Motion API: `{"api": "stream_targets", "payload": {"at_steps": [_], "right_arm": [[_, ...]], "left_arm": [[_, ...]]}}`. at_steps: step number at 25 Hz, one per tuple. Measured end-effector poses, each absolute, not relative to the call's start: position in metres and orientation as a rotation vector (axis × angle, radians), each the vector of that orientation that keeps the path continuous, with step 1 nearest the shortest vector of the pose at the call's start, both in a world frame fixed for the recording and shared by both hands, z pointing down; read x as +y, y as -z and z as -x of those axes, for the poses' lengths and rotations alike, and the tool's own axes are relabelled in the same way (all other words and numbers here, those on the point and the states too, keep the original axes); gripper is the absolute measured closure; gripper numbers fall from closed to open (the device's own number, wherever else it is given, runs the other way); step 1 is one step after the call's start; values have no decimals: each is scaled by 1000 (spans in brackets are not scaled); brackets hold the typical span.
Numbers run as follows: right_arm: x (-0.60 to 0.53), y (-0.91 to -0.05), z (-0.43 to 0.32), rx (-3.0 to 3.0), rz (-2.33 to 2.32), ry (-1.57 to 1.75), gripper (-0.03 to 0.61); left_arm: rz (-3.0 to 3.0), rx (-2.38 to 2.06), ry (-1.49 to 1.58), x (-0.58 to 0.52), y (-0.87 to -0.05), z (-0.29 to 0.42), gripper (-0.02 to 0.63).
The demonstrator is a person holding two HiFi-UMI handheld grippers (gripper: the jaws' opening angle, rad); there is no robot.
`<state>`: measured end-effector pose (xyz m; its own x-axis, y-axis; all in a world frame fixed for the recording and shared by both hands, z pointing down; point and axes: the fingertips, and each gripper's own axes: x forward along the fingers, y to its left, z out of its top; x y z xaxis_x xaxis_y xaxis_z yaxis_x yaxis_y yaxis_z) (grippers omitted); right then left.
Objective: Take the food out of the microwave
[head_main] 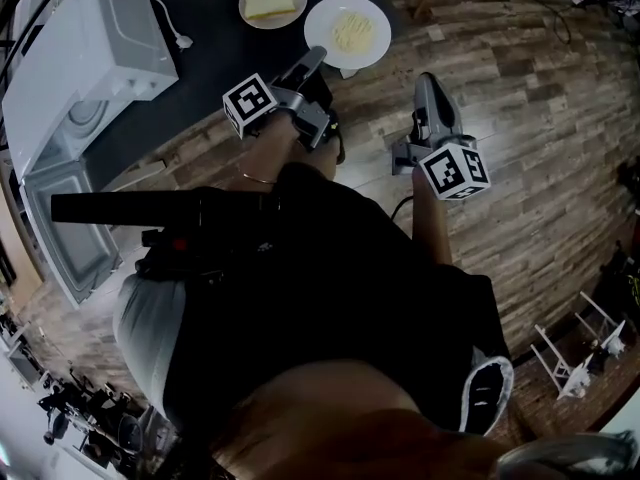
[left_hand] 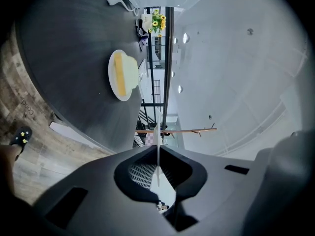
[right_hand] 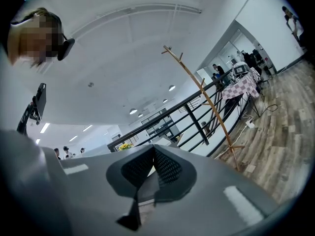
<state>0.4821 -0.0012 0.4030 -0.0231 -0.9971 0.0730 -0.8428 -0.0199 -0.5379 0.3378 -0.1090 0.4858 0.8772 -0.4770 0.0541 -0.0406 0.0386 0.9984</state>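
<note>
White plate (head_main: 347, 30) of pale food is pinched by its rim in the left gripper (head_main: 316, 58), out of the open microwave (head_main: 90, 58) and hanging at the edge of the dark table (head_main: 200, 78); the right gripper (head_main: 427, 81) is clamped on nothing. I'd worry that the one-sided pinch lets it droop and spill, or that it lands half off the edge or knocks the second plate (head_main: 270, 13).

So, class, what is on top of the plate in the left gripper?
Pale yellow food lies on the plate. The left gripper covers part of its near rim, and the food hides the plate's middle.
</note>
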Motion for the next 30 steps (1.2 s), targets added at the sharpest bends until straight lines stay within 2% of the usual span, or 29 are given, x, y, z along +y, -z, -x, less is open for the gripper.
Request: {"api": "stream_targets", "payload": {"at_steps": [30], "right_arm": [[-41, -406, -514, 1951, 1854, 725, 578]], "left_arm": [[-1473, -485, 368, -136, -490, -365, 597]]}}
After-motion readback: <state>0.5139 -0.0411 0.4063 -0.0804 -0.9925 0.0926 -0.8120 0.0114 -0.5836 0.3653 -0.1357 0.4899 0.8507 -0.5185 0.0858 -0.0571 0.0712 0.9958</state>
